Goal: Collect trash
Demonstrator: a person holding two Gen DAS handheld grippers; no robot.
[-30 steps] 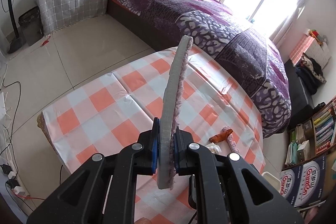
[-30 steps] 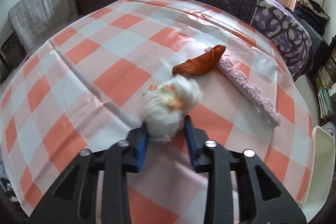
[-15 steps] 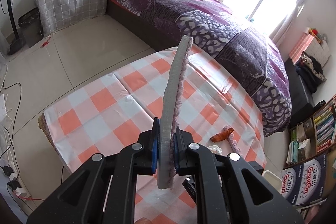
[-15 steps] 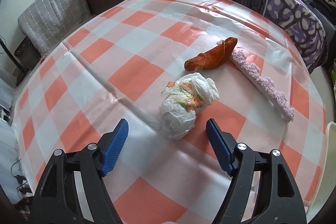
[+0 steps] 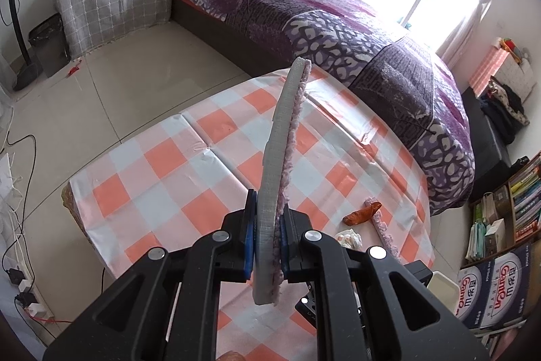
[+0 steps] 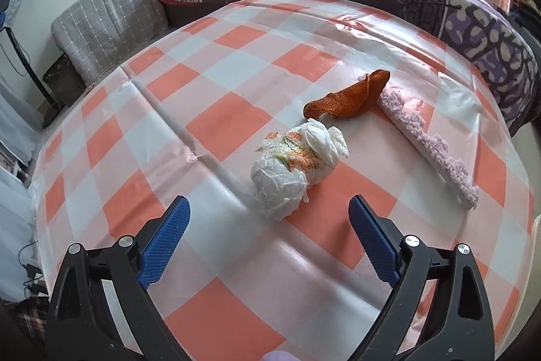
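Blue-padded and standing wide, the right gripper (image 6: 268, 237) is hanging over the checked tablecloth (image 6: 216, 124), its jaws having just been opening, and nothing is sitting between the pads now. The crumpled white plastic bag (image 6: 294, 171), with orange and green scraps showing through it, is lying on the cloth just ahead of the fingers at twelve o'clock, free of both pads. Beyond it, toward one o'clock, an orange peel (image 6: 351, 98) is resting on the cloth, its far end touching a fuzzy pink-and-grey strip (image 6: 429, 148) that is running away toward three o'clock.

Over on the other side, the left gripper (image 5: 268, 239) is clamping hard on a second grey foam strip with pink fuzz (image 5: 282, 158), holding it on edge so it is pointing up toward twelve o'clock above the table. In that view the bag (image 5: 350, 239), the peel (image 5: 361, 215) and the loose strip (image 5: 383, 234) are sitting together at three o'clock of the pads. Behind the table, a bed with a purple patterned cover (image 5: 338, 19) is filling the background.
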